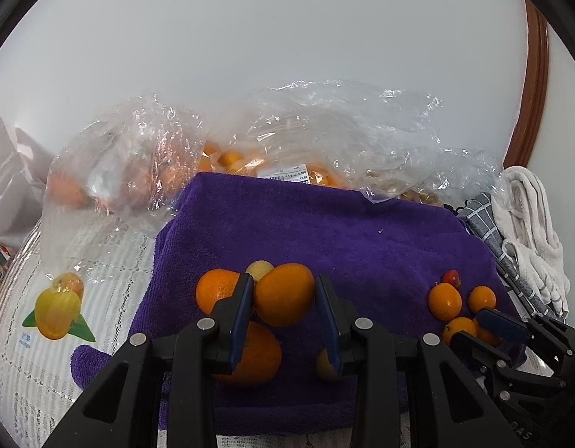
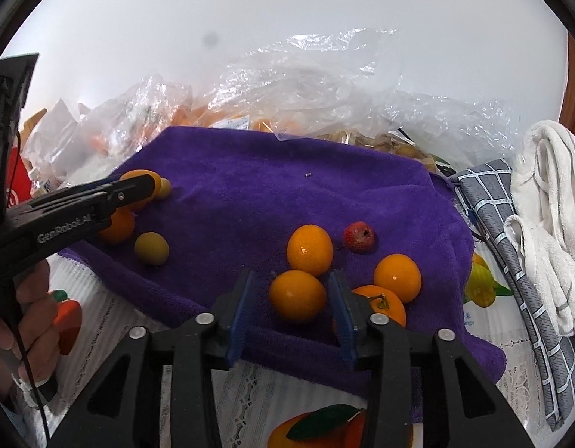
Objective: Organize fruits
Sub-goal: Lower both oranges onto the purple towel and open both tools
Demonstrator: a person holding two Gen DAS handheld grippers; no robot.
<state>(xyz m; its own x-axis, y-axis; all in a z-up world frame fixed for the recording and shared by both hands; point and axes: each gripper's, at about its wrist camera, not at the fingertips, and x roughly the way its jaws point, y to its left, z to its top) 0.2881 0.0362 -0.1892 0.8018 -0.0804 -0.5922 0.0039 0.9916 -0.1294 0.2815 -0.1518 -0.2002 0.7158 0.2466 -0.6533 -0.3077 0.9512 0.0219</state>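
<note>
A purple towel (image 1: 362,231) (image 2: 250,186) lies spread on the table with fruit in two groups. My left gripper (image 1: 283,283) (image 2: 138,186) is shut on an orange (image 1: 283,295) at the left group. Beside it lie another orange (image 1: 218,291), a larger orange (image 1: 250,354) and a small yellow fruit (image 1: 259,268). My right gripper (image 2: 291,280) (image 1: 500,324) stands open around a kumquat (image 2: 296,295) that rests on the towel, with a gap at each pad. Around it lie two more kumquats (image 2: 309,248) (image 2: 397,276), a stemmed tangerine (image 2: 380,302) and a red fruit (image 2: 359,237).
Crumpled clear plastic bags (image 1: 324,130) (image 2: 306,86) holding more fruit fill the back. A grey checked cloth (image 2: 511,242) and white towels (image 2: 549,205) are stacked on the right. A yellow-green fruit (image 2: 151,248) sits near the towel's left edge. A hand (image 2: 33,317) holds the left gripper.
</note>
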